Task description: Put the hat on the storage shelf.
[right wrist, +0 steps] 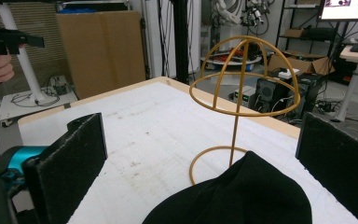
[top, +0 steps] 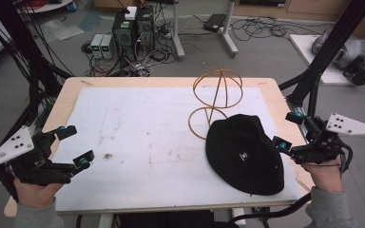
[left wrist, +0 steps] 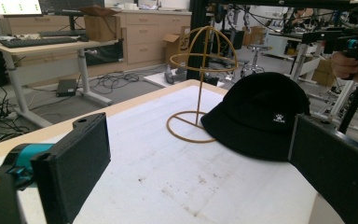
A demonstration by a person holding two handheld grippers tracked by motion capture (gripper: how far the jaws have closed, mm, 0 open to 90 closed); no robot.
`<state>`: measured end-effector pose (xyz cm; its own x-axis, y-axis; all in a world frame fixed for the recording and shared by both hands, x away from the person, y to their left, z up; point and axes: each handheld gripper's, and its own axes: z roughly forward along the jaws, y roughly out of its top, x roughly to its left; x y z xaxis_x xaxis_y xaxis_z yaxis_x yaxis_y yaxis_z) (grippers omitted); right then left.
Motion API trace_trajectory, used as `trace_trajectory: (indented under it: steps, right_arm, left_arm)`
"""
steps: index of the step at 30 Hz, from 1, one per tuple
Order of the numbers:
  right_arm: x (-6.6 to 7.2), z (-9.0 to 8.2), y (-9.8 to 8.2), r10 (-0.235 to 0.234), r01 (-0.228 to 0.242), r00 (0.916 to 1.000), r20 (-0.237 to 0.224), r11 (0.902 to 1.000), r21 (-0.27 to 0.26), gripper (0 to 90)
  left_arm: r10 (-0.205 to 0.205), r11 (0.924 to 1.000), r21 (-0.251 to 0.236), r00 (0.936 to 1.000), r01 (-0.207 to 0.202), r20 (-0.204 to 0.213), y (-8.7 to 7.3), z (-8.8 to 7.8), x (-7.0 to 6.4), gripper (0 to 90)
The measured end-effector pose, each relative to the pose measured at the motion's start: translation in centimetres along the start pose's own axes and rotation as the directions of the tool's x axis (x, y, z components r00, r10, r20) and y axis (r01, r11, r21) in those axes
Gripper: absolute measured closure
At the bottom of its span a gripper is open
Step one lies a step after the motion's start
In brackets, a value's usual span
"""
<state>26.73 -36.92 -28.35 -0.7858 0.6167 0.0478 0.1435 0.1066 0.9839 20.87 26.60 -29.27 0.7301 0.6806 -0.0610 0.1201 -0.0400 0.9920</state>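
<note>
Black hat beside wire stand

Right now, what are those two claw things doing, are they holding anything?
Left gripper: open, holding nothing, above the white mat.
Right gripper: open, holding nothing, beside the black hat.

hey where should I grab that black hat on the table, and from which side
Probably the brim of the black hat on its right edge, coming in low from the right with the open right gripper beside it. The hat lies crown up on the white mat; the thin, flat brim suits two jaws better than the rounded crown. Its far edge overlaps the base ring of the wire stand.
</note>
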Motion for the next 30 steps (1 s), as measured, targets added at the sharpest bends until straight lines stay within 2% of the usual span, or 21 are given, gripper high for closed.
trace_trajectory:
  steps: [13, 18, 30]
  right_arm:
    - [-0.1, 2.3, -0.9, -0.004, 0.004, 0.9999, 0.014, 0.9994, 0.034, 1.0]
    - [0.1, 3.4, -1.3, -0.026, 0.024, 0.9992, 0.031, 0.9977, 0.063, 1.0]
    - [-0.3, 4.1, -2.1, -0.014, 0.009, 0.9977, 0.066, 0.9969, 0.078, 1.0]
  left_arm:
    - [-0.01, 0.9999, 0.012, 0.9999, 0.01, -0.007, -0.2, 0.0, 0.0, 5.8]
    - [-0.015, 0.9997, 0.019, 0.9999, 0.015, -0.007, -0.4, 0.1, 0.0, 5.8]
    - [-0.019, 0.9995, 0.025, 0.9998, 0.019, -0.007, -0.5, 0.3, 0.0, 5.8]
